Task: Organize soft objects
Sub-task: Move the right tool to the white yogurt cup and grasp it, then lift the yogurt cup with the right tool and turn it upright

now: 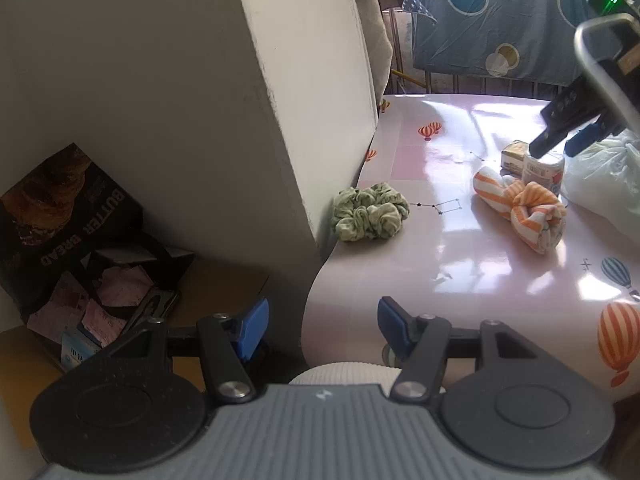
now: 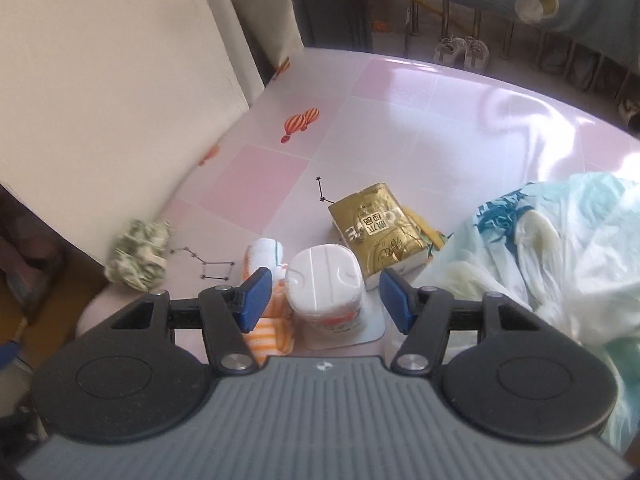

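Observation:
On the pink balloon-print table (image 1: 460, 280) lie a green scrunchie (image 1: 370, 212), a knotted orange-and-white striped cloth (image 1: 528, 208) and a white wrapped pack (image 1: 544, 172). My left gripper (image 1: 323, 328) stands open at the table's near edge, short of the scrunchie, with nothing between its fingers. My right gripper (image 1: 558, 146) hangs open just over the white pack. In the right wrist view that pack (image 2: 326, 280) shows between the spread blue pads of my right gripper (image 2: 325, 300), with gaps on both sides. The striped cloth (image 2: 268, 328) lies left of it, the scrunchie (image 2: 138, 256) further left.
A gold packet (image 2: 380, 228) lies behind the white pack and a pale plastic bag (image 2: 540, 248) fills the right. A white wall corner (image 1: 280, 120) borders the table's left edge. A black paper bag (image 1: 72, 240) stands on a brown surface at lower left.

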`<state>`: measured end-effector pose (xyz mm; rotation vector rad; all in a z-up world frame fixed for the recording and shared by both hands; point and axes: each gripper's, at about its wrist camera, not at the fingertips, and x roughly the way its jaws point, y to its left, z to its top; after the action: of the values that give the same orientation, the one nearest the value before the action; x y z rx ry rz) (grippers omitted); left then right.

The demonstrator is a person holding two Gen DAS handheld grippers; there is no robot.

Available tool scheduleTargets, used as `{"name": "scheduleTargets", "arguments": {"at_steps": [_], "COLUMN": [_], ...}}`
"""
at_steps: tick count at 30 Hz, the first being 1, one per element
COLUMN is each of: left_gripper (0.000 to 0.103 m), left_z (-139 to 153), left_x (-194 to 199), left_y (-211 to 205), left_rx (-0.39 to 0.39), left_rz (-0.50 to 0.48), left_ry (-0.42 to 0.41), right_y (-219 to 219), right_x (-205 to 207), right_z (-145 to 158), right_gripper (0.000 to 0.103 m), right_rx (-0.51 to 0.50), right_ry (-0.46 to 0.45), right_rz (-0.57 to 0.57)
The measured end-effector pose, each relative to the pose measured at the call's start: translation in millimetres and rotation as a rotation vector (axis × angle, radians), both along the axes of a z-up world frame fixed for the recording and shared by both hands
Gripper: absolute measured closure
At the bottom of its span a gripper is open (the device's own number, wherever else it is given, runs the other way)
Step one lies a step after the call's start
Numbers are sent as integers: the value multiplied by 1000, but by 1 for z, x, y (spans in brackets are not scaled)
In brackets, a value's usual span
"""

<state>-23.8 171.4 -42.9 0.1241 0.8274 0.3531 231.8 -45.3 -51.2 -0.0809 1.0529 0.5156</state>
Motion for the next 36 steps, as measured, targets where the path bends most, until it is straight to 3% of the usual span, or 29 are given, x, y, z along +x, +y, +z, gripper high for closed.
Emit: {"name": "scheduleTargets", "arguments": {"at_steps": [7,12,18,26,36], "left_gripper": [41,41,41,41,41], "left_z": [-5,-5,-4,-1,1], "left_x": [3,2,1,-4,-7], "left_y": [-1,-1,0,-4,-7], "left_rx": [-12,-20,-24,-15,0], "left_rz": [-13,-14,-12,-26,-37], "left_ry": [8,7,2,-8,-12], "right_y": [9,3,-14,-42,-95], "right_x": [2,6,6,-9,-59], "right_z": [-24,-25,-17,6,20], "right_gripper": [50,54,56,57,57], "right_rx": [-34,12,107,203,462], "right_ry": [38,54,97,80,189], "right_rz": [-34,-93,-179,-250,-296]}}
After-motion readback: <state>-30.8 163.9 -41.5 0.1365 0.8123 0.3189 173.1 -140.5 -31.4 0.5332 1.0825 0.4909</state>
